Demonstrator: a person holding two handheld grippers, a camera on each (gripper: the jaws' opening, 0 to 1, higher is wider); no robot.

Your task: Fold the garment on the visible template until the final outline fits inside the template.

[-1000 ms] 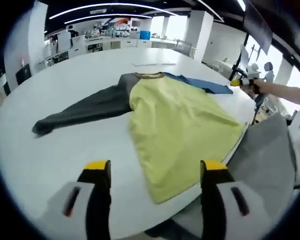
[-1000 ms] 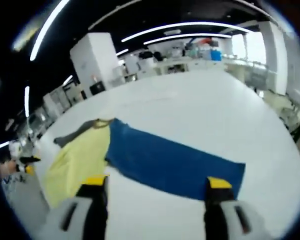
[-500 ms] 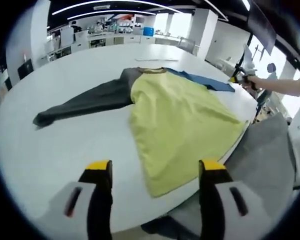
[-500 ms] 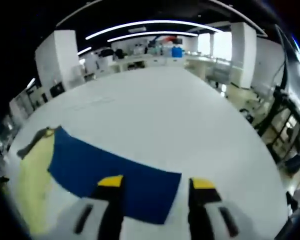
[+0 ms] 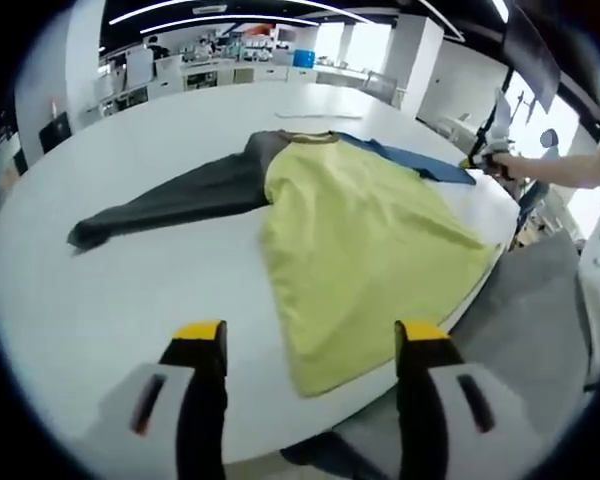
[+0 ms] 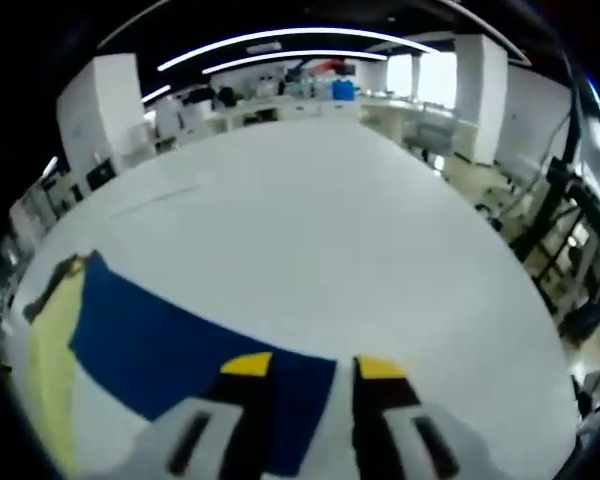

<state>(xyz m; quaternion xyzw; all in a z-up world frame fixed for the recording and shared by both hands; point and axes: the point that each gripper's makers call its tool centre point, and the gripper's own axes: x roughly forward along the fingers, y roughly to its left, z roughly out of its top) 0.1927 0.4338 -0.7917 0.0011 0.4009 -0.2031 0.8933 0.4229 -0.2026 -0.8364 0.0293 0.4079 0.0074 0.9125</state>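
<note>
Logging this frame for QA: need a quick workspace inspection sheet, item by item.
Surface: large white table, rounded edge.
Job's things: garment spread flat, unfolded; yellow body, grey sleeve out to one side, blue sleeve to the other. Faint rectangular outline on the table beyond the collar, possibly the template; cannot tell.
Clutter: grey cloth off the table edge near the garment's hem.
Grippers: left tongs open, above the table short of the hem. Right tongs narrowed at the blue sleeve's end; grip cannot be told.
Cables: nothing seen.
Surroundings: open lab, benches and white pillars behind, ceiling strip lights.
</note>
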